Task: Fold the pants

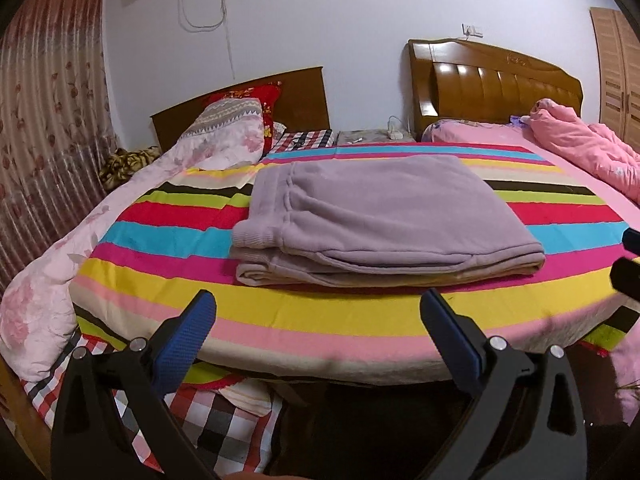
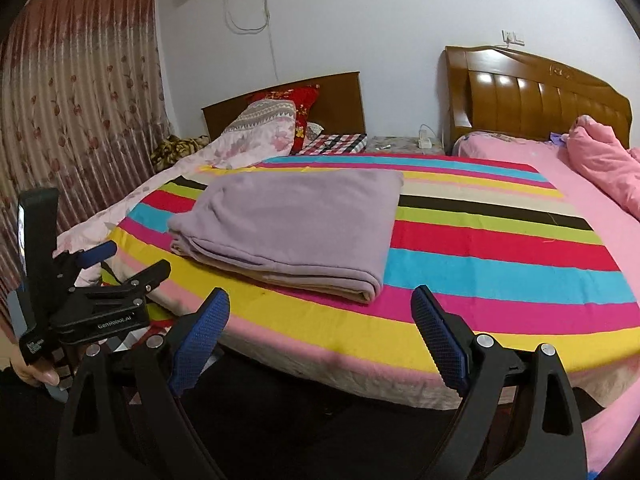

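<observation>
Left wrist view: closest to the lens, the left gripper (image 1: 318,312) is hanging off the near edge of the bed, jaws spread wide with nothing between the blue pads (image 1: 182,344). Just past them the pants (image 1: 376,216), a lilac fleecy pair, are sitting folded into a thick rectangle on the striped sheet (image 1: 320,320), waistband toward the left, layers stacked along the near edge. Honestly the fold is looking done to me, so the step in hand is probably just backing off or a last tidy. If tidying, I'd come in low and flat, pinch only the loose bottom layer poking out at the near-left corner, and avoid dragging the whole stack across the sheet. The right gripper is peeking in at the far right edge.

Right wrist view: nearest again are the fingers, the right gripper (image 2: 320,316) gaping open and holding nothing, clear of the bed edge. The left gripper (image 2: 120,268) is showing at the lower left, a hand (image 2: 36,372) wrapped round its handle. Pants are lying left of centre on the stripes, well beyond the jaws.

Room-wise: soft mattress, so things are sinking a bit. A floral quilt (image 2: 248,136) is bunching along the left, a pink duvet (image 2: 600,160) on the right, wooden headboard (image 2: 540,92) behind, curtain (image 2: 80,80) far left.
</observation>
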`<state>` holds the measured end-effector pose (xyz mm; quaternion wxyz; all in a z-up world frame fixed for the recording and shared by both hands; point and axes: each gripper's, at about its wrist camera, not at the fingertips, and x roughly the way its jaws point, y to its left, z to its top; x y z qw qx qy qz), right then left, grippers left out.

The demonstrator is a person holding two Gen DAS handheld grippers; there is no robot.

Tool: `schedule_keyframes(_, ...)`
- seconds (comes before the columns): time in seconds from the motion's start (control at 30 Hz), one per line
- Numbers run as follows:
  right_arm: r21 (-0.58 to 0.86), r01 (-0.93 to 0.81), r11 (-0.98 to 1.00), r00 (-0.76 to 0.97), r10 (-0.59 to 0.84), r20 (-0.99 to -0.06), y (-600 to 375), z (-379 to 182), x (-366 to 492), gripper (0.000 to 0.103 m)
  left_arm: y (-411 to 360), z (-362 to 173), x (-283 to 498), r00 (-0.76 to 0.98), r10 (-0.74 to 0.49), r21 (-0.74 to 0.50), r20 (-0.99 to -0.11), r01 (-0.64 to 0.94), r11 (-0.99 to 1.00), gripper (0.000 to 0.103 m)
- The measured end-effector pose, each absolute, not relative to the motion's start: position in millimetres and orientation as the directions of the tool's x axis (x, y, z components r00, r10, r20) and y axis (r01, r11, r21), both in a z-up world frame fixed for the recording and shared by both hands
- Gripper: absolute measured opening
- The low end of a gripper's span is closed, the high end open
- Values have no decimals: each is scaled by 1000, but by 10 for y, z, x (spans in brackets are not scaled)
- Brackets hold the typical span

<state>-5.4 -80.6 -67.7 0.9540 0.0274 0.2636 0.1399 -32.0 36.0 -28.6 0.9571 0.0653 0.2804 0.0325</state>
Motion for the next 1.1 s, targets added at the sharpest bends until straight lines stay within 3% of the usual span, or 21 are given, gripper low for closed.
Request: schedule_keyframes(1.1, 120, -269, 955, 807, 292, -513, -789, -701, -15, 89, 388, -285, -296, 837, 83, 120, -541, -21, 993, 102)
